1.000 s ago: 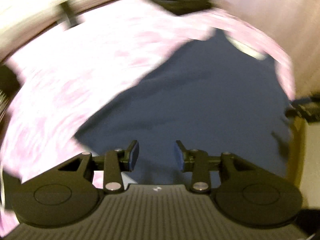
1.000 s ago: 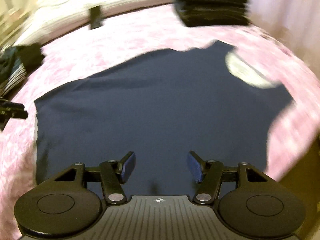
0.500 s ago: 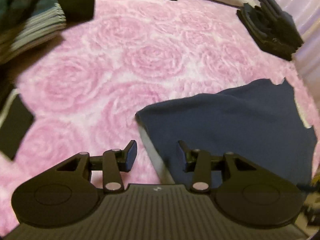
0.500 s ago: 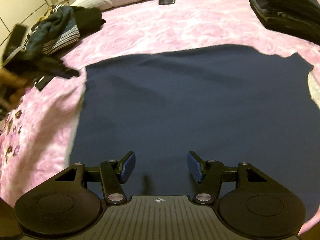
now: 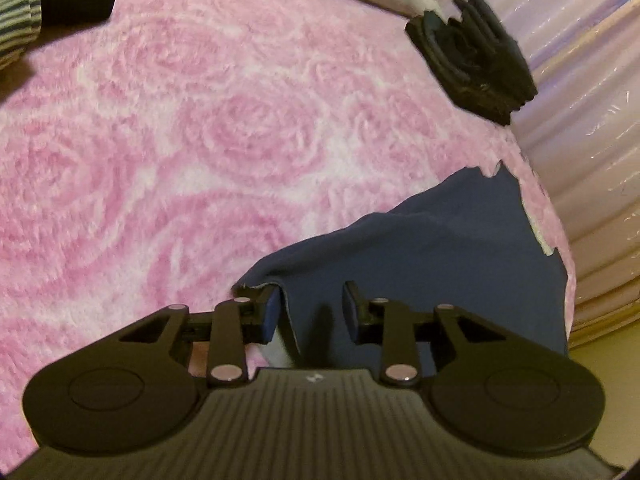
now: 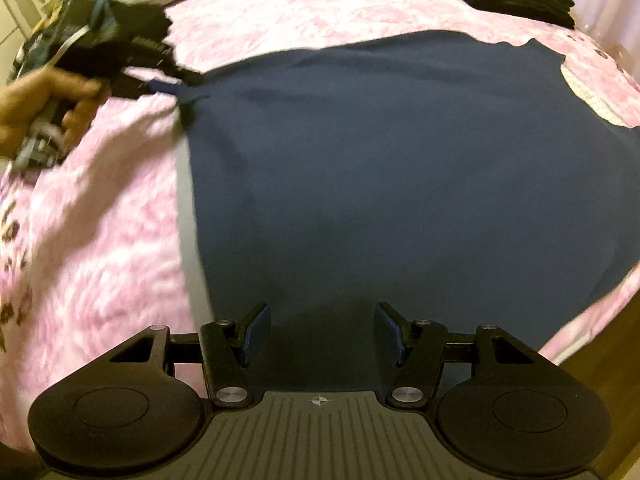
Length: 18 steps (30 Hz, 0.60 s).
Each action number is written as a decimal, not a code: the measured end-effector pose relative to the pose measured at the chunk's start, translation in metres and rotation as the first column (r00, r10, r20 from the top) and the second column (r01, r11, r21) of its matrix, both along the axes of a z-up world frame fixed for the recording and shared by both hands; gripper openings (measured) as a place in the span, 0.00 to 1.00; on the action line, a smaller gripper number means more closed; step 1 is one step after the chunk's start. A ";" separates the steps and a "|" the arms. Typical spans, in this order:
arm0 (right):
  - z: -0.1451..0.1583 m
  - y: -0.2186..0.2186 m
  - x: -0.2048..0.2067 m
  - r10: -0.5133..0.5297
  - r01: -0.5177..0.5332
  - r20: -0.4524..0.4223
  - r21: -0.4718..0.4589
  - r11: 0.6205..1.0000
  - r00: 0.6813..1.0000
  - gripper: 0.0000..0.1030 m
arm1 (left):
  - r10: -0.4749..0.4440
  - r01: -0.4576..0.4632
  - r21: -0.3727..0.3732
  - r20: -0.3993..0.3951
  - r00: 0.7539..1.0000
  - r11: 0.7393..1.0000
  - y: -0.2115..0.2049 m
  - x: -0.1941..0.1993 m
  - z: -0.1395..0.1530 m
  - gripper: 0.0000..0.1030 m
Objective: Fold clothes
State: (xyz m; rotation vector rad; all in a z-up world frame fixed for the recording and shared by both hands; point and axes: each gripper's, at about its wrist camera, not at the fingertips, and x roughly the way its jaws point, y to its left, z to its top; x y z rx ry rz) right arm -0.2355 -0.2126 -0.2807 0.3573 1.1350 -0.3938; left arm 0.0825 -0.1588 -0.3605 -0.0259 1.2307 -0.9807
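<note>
One light, limp navy T-shirt (image 6: pixel 380 168): left gripper (image 5: pixel 308 312) fingers closing around its corner (right gripper (image 6: pixel 322 332) wide, empty).

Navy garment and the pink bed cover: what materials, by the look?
Navy garment: looks like a soft matte knit, probably cotton jersey; it lies limp with shallow creases and no sheen. Pink cover: plush fleece or pile, likely synthetic; fuzzy raised texture with a rose swirl pattern.
</note>
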 end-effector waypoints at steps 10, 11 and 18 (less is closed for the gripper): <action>-0.009 0.082 -0.009 0.185 -0.193 -0.057 -0.217 0.957 0.981 0.59 | -0.021 0.021 -0.030 0.010 1.000 0.999 0.000 0.034 0.017 0.00; -0.011 0.086 -0.008 0.192 -0.203 -0.071 -0.240 0.949 0.979 0.59 | -0.040 0.040 -0.024 0.015 0.999 0.999 -0.003 0.036 0.018 0.00; -0.025 0.098 -0.003 0.241 -0.265 -0.118 -0.288 0.920 0.963 0.58 | -0.087 0.087 -0.001 0.030 0.996 0.996 -0.012 0.036 0.010 0.00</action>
